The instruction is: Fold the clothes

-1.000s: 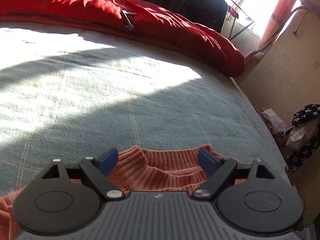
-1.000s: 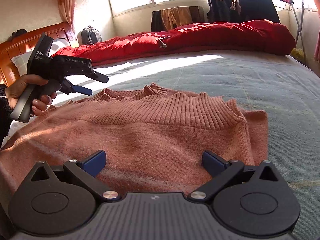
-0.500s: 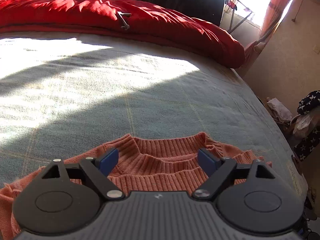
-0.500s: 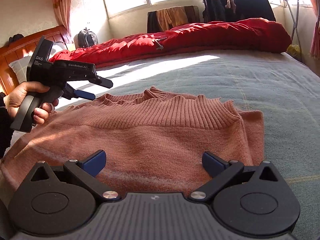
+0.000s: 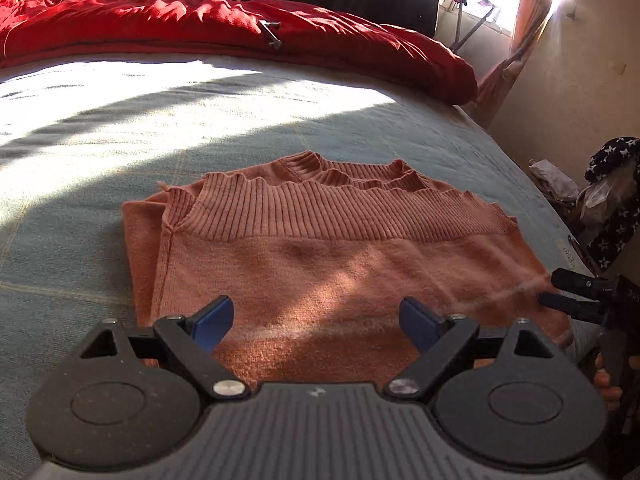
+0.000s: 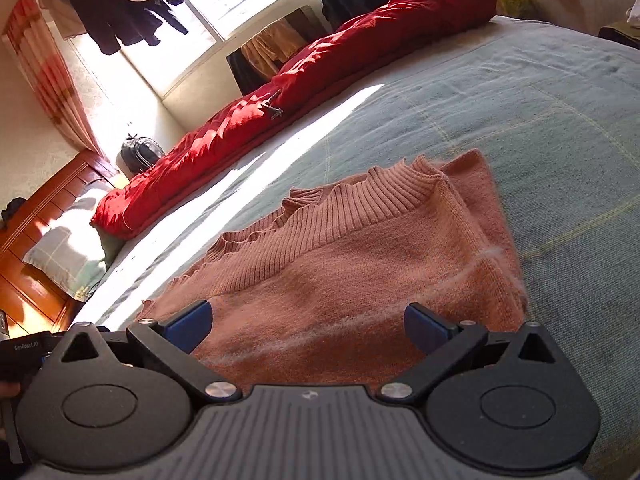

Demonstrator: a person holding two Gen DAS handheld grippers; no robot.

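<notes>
Bed (image 5: 120,128): grey-green cover, red quilt (image 5: 224,28) along its far side. Sweater (image 5: 340,248): salmon knit, folded flat near the bed's close edge. My left claw (image 5: 316,318): jaws wide apart, empty, above sweater. My right claw (image 6: 308,322): likewise apart, empty.

My left gripper (image 5: 316,318) has a ribbed grey housing, two round black discs, black angled link arms with silver screws, and blue finger pads (image 5: 214,318); my right gripper (image 6: 308,324) looks the same, with blue pads (image 6: 424,326); at the frame edge its black handle shows small white lettering.
</notes>
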